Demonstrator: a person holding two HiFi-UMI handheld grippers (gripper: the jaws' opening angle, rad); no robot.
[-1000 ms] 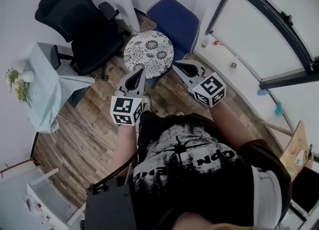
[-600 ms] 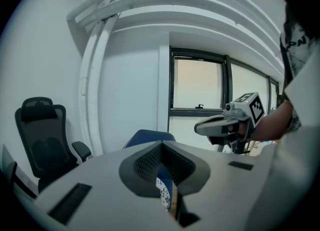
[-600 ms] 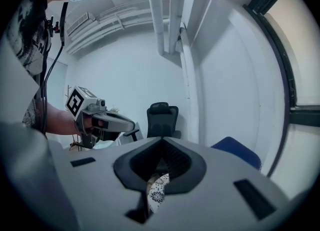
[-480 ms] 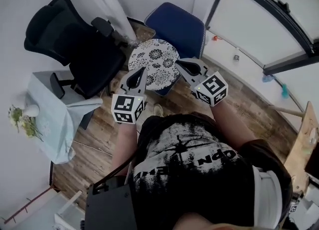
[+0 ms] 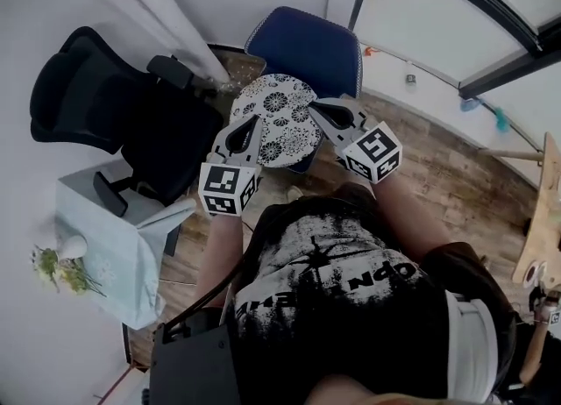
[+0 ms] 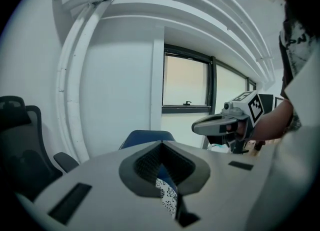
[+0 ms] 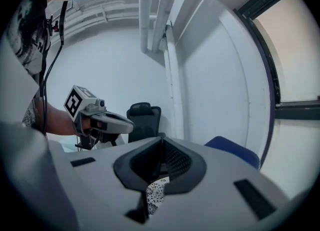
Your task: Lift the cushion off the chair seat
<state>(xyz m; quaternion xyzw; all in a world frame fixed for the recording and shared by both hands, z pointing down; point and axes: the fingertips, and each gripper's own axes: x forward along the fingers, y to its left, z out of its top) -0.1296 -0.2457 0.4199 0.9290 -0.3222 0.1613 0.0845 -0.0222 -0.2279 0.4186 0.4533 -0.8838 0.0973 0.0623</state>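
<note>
Hovering left gripper (image 5: 247, 127) and right gripper (image 5: 316, 109) above cushion (image 5: 279, 114) edges, each with jaws pressed together, clamping nothing. Resting flat on blue chair (image 5: 307, 44) seat, just ahead of and below both tips, between them. Being round, offering no long axis; lying about equally near either gripper. Probably needing jaws opening first.

cushion (image 5: 279, 114): edges behind left gripper (image 5: 252, 124) and right gripper (image 5: 314, 107)
chair (image 5: 307, 44): seat mostly under cushion
ledge items (image 5: 409, 78): too small to tell
</note>
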